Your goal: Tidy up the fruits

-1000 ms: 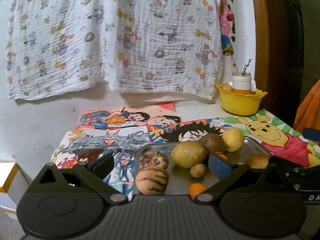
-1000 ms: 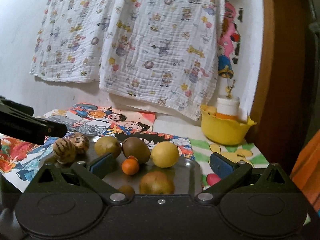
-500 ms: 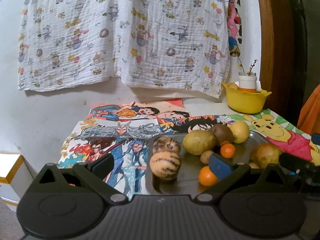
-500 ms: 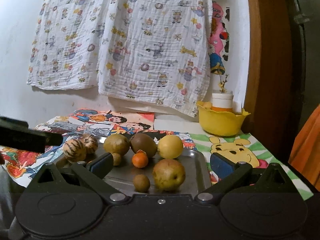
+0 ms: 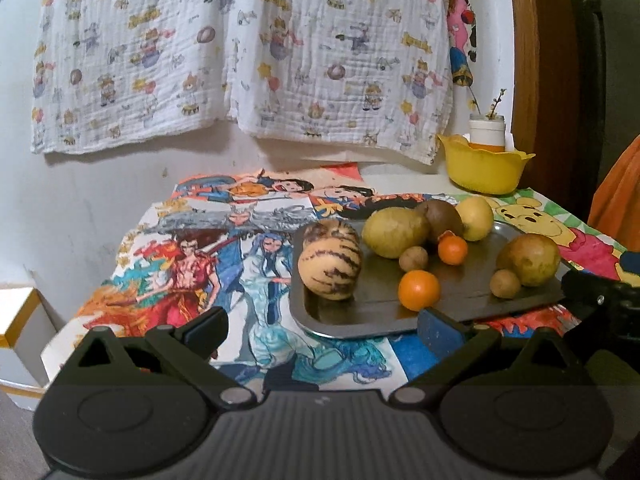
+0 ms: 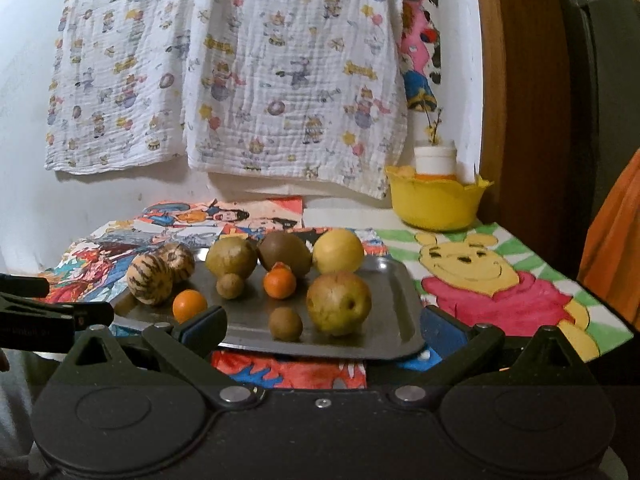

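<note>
A metal tray (image 6: pixel 400 300) on the cartoon-covered table holds several fruits: two striped melons (image 6: pixel 150 278), a greenish pear (image 6: pixel 231 257), a brown kiwi (image 6: pixel 285 253), a yellow lemon (image 6: pixel 338 251), two small oranges (image 6: pixel 280 283), two small brown fruits (image 6: pixel 285 323) and a large pear (image 6: pixel 339 303). The tray also shows in the left wrist view (image 5: pixel 340 326), with the striped melon (image 5: pixel 330 266) nearest. My left gripper (image 5: pixel 320 330) is open and empty, just short of the tray's near edge. My right gripper (image 6: pixel 322 326) is open and empty at the tray's front edge.
A yellow bowl (image 6: pixel 434 204) with a white jar stands at the back right by a wooden frame. A patterned cloth (image 6: pixel 240 72) hangs on the wall behind. The left gripper's body (image 6: pixel 40 312) shows at the left edge. A white box (image 5: pixel 16 320) sits low left.
Both grippers have drawn back from the tray and risen a little, so more of the table and tray front shows. The fruits have not moved.
</note>
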{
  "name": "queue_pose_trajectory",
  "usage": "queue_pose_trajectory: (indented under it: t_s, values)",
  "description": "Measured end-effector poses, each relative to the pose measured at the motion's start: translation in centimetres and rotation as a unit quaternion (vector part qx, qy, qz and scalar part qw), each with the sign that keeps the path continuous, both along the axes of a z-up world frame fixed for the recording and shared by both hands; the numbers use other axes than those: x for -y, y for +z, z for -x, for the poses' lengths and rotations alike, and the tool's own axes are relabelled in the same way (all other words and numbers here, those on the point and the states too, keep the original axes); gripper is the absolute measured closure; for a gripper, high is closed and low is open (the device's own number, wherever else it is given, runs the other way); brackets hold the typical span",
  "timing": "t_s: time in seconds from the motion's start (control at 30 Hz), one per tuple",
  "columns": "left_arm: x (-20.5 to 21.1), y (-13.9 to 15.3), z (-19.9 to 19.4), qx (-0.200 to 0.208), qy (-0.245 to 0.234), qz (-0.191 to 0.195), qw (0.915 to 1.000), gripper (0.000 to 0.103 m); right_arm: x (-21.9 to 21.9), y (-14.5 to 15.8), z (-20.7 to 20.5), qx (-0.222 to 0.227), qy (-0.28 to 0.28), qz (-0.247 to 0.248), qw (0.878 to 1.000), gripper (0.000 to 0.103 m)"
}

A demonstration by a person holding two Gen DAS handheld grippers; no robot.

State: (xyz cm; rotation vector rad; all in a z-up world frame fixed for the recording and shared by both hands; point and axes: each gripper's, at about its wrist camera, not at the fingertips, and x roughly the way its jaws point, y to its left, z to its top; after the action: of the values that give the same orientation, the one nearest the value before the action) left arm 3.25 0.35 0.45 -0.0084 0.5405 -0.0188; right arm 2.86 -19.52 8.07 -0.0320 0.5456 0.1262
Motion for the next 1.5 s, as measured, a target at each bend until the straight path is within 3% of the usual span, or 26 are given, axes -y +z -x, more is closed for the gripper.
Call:
queue_pose_trajectory:
  t_s: [0.27, 1.5]
  values:
    - [0.1, -0.4, 0.1, -0.007, -0.004, 0.008, 0.9999, 0.000, 0.1, -1.1, 0.7, -0.020, -0.001, -0.007, 1.000, 0.001]
    - [-0.4, -0.9, 0.3, -0.025, 0.001, 0.019, 0.9995, 0.000, -0.3, -1.7, 1.1, -0.029, 0.002, -0.007, 1.000, 0.001]
